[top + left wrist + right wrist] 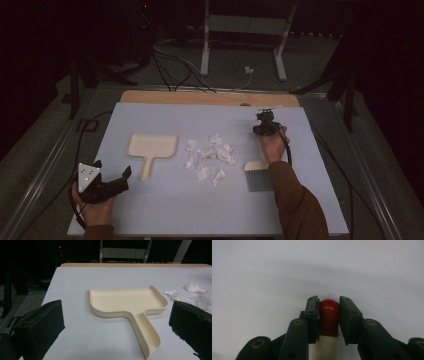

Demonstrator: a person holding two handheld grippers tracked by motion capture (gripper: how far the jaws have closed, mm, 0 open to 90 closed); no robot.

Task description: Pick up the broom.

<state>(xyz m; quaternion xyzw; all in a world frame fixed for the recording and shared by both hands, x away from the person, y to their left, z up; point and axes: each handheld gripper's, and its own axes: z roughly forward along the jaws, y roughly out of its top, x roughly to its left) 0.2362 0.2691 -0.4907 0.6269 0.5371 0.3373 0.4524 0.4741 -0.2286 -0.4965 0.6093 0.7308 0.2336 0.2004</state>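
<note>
While the left gripper (pixel 112 176) sat with its jaws wide apart and empty near the near left corner of the pale blue table (pixel 165 210), the right gripper (pixel 329 317) pointed down near the right edge, its pads clamped on the red-tipped cream handle (pixel 329 315) of a small brush with grey bristles (pixel 259 179). Between the two, a cream plastic dustpan (pixel 127 301) lay flat left of the middle, handle toward the near edge, just beside a heap of crumpled white paper scraps (pixel 211 156) at the centre.
</note>
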